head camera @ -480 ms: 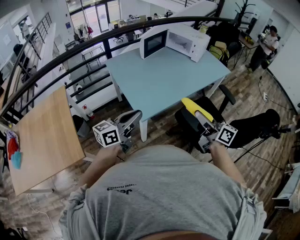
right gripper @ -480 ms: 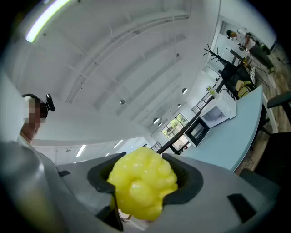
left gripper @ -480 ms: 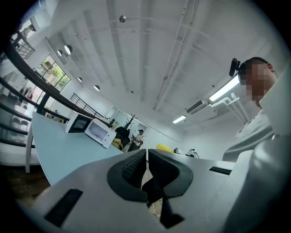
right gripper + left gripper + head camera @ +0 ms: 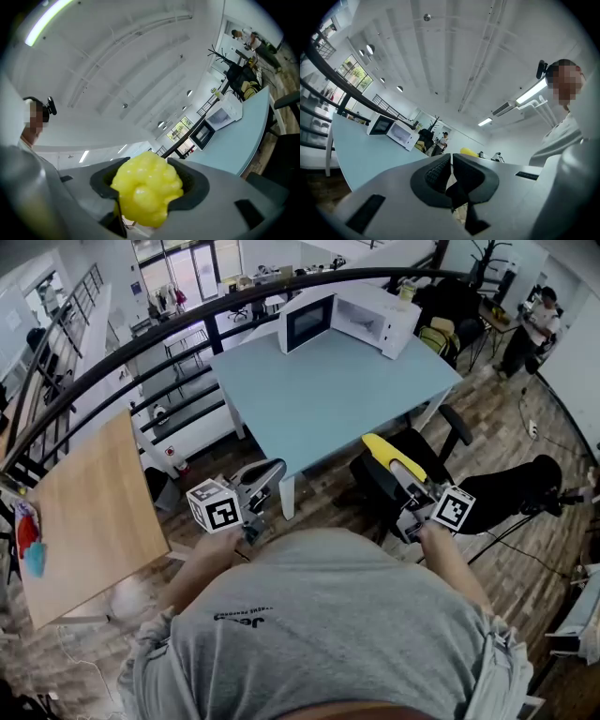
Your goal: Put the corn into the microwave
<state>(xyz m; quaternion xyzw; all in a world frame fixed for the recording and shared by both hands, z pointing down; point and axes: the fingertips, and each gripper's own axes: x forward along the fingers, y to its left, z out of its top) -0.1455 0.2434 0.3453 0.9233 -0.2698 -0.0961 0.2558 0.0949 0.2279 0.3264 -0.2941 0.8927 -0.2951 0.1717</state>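
Bright, even ceiling light; fisheye bending and dark vignetted corners

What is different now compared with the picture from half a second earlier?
Nothing has visibly changed. The right gripper still holds the corn in its jaws. The left gripper stays shut and empty, and the microwave still stands open on the table.

The yellow corn (image 4: 386, 451) is held in the right gripper (image 4: 411, 482), pointing ahead. The white microwave (image 4: 373, 322) sits far off on the blue table (image 4: 328, 395), door open.
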